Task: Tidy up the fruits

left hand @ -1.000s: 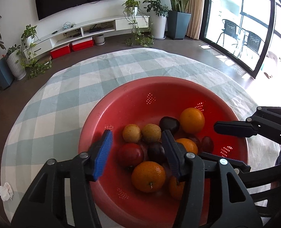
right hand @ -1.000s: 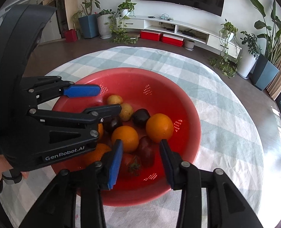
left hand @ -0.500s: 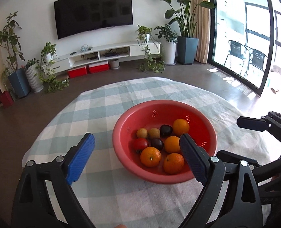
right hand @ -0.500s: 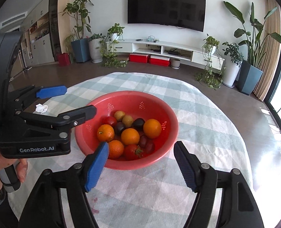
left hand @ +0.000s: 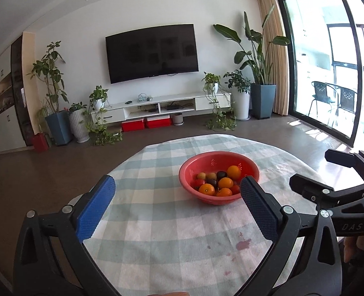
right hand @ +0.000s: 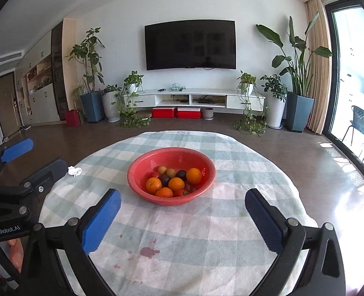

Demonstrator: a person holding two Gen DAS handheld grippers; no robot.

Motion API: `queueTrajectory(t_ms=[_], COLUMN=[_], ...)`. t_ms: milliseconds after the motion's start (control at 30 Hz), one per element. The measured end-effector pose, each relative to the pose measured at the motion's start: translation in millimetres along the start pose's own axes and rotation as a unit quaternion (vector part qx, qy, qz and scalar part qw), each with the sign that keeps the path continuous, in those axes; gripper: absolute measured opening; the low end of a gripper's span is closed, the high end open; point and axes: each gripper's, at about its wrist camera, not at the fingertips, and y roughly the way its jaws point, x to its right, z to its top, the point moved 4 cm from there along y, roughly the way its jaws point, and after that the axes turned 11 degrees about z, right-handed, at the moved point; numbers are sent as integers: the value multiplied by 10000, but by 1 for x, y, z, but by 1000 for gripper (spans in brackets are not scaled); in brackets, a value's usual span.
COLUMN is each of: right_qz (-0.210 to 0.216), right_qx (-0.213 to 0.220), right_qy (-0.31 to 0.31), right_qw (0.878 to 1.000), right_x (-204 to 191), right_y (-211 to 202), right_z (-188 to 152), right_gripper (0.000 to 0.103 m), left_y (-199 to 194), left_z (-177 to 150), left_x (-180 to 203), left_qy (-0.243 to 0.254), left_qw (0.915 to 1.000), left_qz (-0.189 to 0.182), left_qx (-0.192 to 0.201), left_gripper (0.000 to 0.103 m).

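A red perforated bowl (left hand: 249, 166) (right hand: 142, 166) stands on the round table with a checked cloth (left hand: 162, 222) (right hand: 206, 231). It holds several fruits: oranges (left hand: 234, 172) (right hand: 194, 175), dark plums (right hand: 165, 179), small yellow-brown fruits (right hand: 162, 170), red ones. My left gripper (left hand: 174, 207) is open and empty, held back from the bowl. My right gripper (right hand: 182, 212) is open and empty, also well short of the bowl. Each gripper shows at the side of the other's view.
A crumpled white tissue (right hand: 74, 171) lies on the cloth at the left. Red stains (right hand: 148, 251) mark the cloth near me. Beyond the table are a TV wall, a low cabinet (right hand: 194, 100), potted plants and a glass door at the right.
Both grippers have pulled back and up from inside the bowl to well short of it, and their jaws have opened wide. The fruits stay in the bowl.
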Motion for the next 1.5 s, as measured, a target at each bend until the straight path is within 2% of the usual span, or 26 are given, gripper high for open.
queueTrajectory(t_ms=[133,333,500,700,1067,1500], right_qz=[-94,-114,-305,-459,-602,-626], right_qx=[-46,-736,-1091,-1179,-1358,-1436], right_qy=[244,642,664,736,813,762], right_qw=[9996,9952,9913,9892,9856,9847], right_x=[-4,-5,-4,5,15,14], right_y=[-19,-21,-20,-15,-3,1], right_z=[-6,-34,-56,-71,-83,-89], right_gripper=[103,103,103,103,103,103], left_y=[-16,-21,-17,-1,21,32], left_z=[-10,-36,-69,-97,-113,-120], left_x=[-12,-20,-11,4,18,15], left_qy=[-170,-89,77,177,245,69], left_qw=[9997,9983,9953,9914,9873,9840], left_qz=[122,367,338,214,146,72], left_qx=[-137,-443,-901,-1278,-1564,-1778], left_gripper=[103,103,103,103,103,103])
